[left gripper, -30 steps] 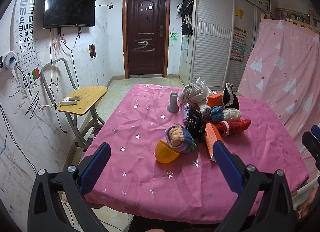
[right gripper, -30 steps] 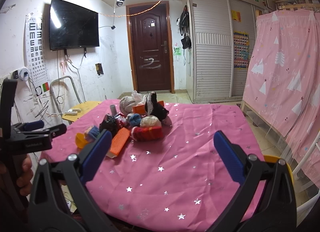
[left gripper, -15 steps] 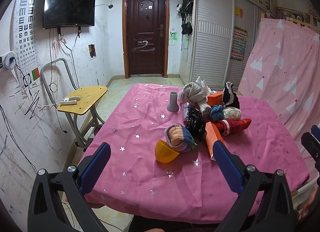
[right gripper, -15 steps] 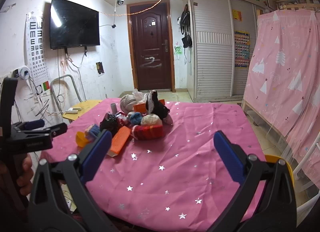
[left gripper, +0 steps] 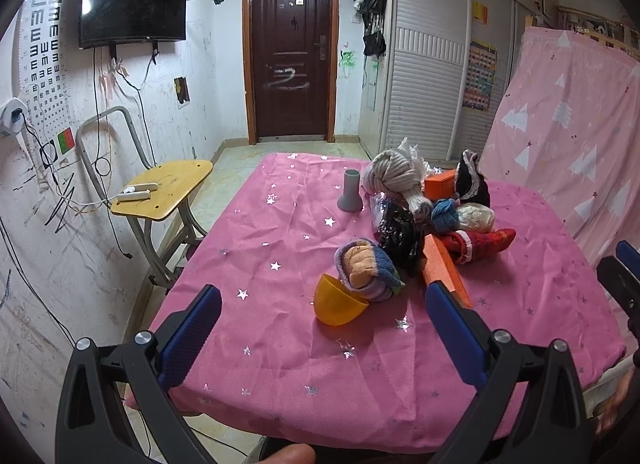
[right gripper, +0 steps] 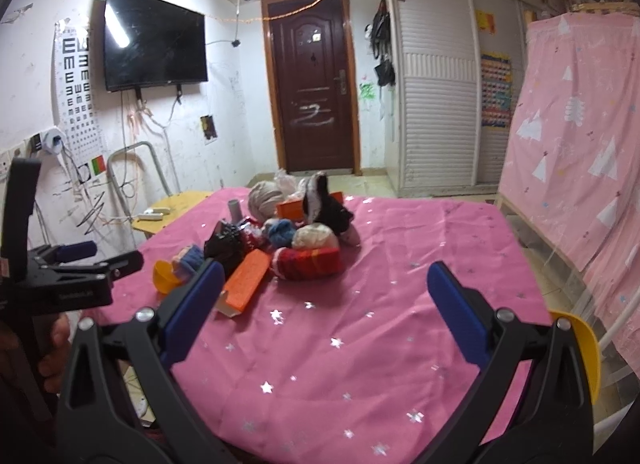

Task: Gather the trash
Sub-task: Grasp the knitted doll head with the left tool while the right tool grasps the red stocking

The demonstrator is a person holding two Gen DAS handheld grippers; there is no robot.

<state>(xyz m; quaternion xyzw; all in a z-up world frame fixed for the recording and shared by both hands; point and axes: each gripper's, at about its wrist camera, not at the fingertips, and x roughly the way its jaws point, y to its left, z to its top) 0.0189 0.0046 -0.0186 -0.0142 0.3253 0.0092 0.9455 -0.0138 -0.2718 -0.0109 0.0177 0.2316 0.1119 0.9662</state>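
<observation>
fingers of the left gripper [left gripper: 318, 310] and right gripper [right gripper: 324, 284] spread wide, both empty, above the near edge of the pink starred tablecloth [left gripper: 256, 248]; pile of trash [left gripper: 416, 216] mid-table, well ahead, with yellow cup [left gripper: 338, 306] and orange box [right gripper: 248, 276] nearest

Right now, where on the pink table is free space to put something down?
Free: the near strip in front of the yellow bowl, and the right half beyond the red sock. Crowded: the pile around the black bag.

Left tool [left gripper: 322, 306] and right tool [right gripper: 320, 284] both gape wide, apparently empty, held level.
</observation>
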